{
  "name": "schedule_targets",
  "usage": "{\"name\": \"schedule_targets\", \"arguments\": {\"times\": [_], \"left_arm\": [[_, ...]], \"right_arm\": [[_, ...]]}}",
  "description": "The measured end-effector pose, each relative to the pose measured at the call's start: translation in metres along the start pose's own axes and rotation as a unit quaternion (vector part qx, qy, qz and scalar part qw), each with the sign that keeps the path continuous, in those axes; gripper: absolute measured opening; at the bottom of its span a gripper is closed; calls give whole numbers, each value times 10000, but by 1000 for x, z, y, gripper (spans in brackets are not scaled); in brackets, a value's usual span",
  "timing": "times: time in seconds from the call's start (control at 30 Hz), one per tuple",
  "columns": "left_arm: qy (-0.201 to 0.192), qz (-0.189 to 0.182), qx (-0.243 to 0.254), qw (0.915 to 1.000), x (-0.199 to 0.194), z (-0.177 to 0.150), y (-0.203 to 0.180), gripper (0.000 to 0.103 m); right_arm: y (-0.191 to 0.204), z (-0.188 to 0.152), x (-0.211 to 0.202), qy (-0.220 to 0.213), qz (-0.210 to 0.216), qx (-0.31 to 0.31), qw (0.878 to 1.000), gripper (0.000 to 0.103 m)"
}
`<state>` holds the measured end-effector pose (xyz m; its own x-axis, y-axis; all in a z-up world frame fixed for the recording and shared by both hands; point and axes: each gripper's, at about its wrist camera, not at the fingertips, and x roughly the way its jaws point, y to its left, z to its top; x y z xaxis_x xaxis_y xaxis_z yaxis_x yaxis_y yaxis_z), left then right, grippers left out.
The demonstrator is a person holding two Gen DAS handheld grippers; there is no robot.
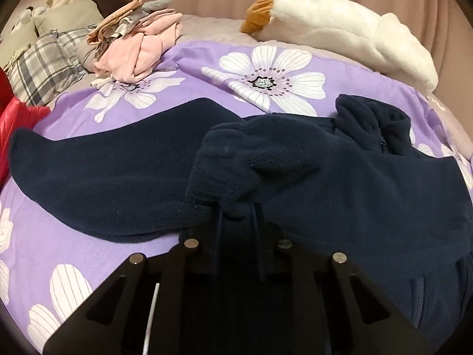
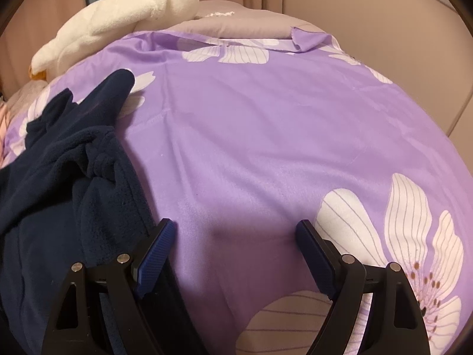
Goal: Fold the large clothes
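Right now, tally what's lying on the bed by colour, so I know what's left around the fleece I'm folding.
Navy: 1, the fleece jacket, pinched by the left gripper
Pink and grey: 1 clothes pile; pieces too tangled to count
White: 1 plush goose
Red: 1 garment at the edge
Plaid: 1 pillow
Total: 5

The right gripper is open, holding nothing.

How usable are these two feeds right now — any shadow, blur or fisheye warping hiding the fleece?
Left wrist view: sharp centre, strong fisheye bowing; the navy fleece reads nearly black, folds faint, and the left gripper closes on it. Right wrist view: evenly lit, soft shadow on the purple bedspread under the open right gripper; plush toy warped near the rim.
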<state>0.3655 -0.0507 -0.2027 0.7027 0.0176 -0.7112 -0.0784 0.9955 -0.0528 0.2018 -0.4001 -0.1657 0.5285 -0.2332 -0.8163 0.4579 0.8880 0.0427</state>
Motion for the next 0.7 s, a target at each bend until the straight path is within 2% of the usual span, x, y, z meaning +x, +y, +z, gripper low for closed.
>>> {"name": "schedule_targets", "arguments": {"times": [0.13, 0.17, 0.2, 0.23, 0.27, 0.3, 0.33, 0.43, 0.47, 0.5, 0.57, 0.63, 0.67, 0.7], "left_arm": [[-6, -331, -402, 9986, -17, -9, 20, 21], [-97, -290, -372, 9988, -24, -11, 22, 21], [-226, -50, -256, 9994, -33, -13, 23, 20], [-454, 324, 1, 9984, -43, -15, 22, 18], [-641, 457, 201, 9967, -50, -14, 21, 15], [-690, 444, 288, 9962, -53, -11, 21, 15], [-694, 241, 265, 9969, -58, -5, 23, 15], [-839, -686, -195, 9939, -69, 13, 28, 15], [-834, -822, -166, 9930, -67, 19, 24, 17], [-785, -793, -44, 9937, -61, 24, 16, 21], [-577, -360, 334, 9971, -35, 30, -7, 20], [-278, -11, 435, 9987, -5, 26, -12, 20], [-69, 114, 329, 9994, 9, 21, -7, 20], [101, 88, 147, 9998, 21, 16, 1, 19]], "right_arm": [[-3, 0, -1, -30, 77, 60, 9999, 85], [-3, 1, -1, -47, 82, 70, 9999, 83], [-4, 1, -2, -77, 61, 78, 9999, 80], [-4, 1, -4, -111, 44, 93, 9999, 68], [-5, 2, -8, -145, 67, 118, 9998, 49], [-6, 5, -13, -176, 165, 123, 9996, 38], [-6, 7, -20, -225, 308, 104, 9992, 21], [5, 19, -56, -845, 513, -1, 9951, 19], [18, 27, -69, -1094, 553, -149, 9923, 19], [30, 35, -75, -1219, 598, -268, 9904, 19], [64, 55, -76, -1329, 763, -437, 9872, 19], [100, 73, -53, -1047, 909, -565, 9887, 19], [115, 77, -34, -778, 910, -639, 9907, 19], [126, 76, -17, -616, 784, -704, 9925, 19]]}}
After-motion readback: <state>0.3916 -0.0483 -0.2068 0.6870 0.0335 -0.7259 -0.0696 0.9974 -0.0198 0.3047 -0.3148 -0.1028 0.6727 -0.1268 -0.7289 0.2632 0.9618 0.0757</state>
